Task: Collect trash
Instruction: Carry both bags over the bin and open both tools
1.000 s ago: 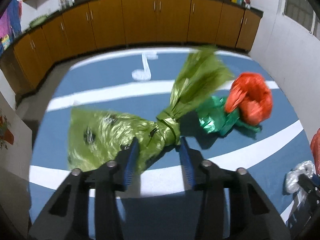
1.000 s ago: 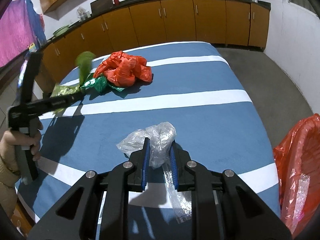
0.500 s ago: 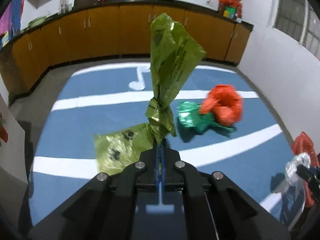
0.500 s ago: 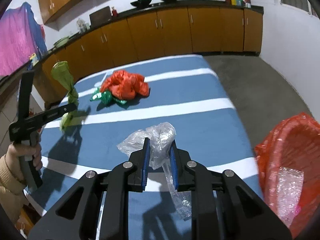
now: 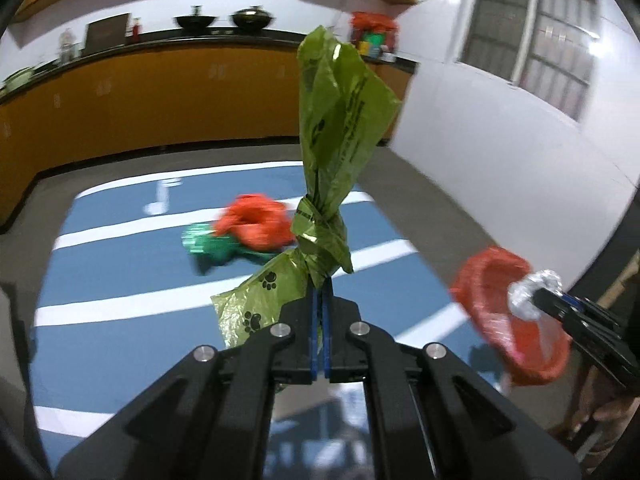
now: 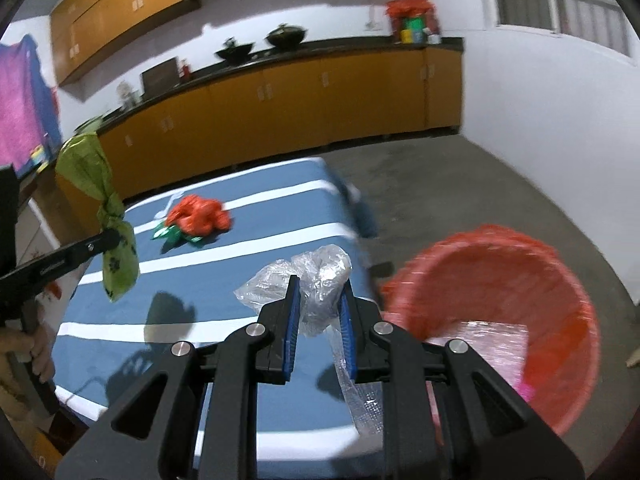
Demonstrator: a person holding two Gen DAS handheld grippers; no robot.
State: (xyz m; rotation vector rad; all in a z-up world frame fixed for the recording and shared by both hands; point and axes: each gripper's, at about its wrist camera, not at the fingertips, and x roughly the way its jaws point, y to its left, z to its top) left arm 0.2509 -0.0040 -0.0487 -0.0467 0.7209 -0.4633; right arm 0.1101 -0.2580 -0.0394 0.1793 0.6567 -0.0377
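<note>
Left gripper (image 5: pixel 320 292), centre frame, clamps a knotted green bag (image 5: pixel 320 232) aloft; right gripper (image 6: pixel 318 312) pinches crumpled clear plastic (image 6: pixel 320 280) beside the red basket (image 6: pixel 560 280) at right, probably for dropping.

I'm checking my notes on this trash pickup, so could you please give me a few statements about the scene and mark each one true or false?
1. The left gripper is shut on the green paw-print bag. True.
2. The right gripper is empty. False: it grips a clear plastic wrapper.
3. The red bin holds nothing. False: a pinkish plastic sheet lies inside.
4. A red bag and a dark green bag lie together on the blue striped table. True.
5. The green paw-print bag lies flat on the table. False: it hangs lifted.
</note>
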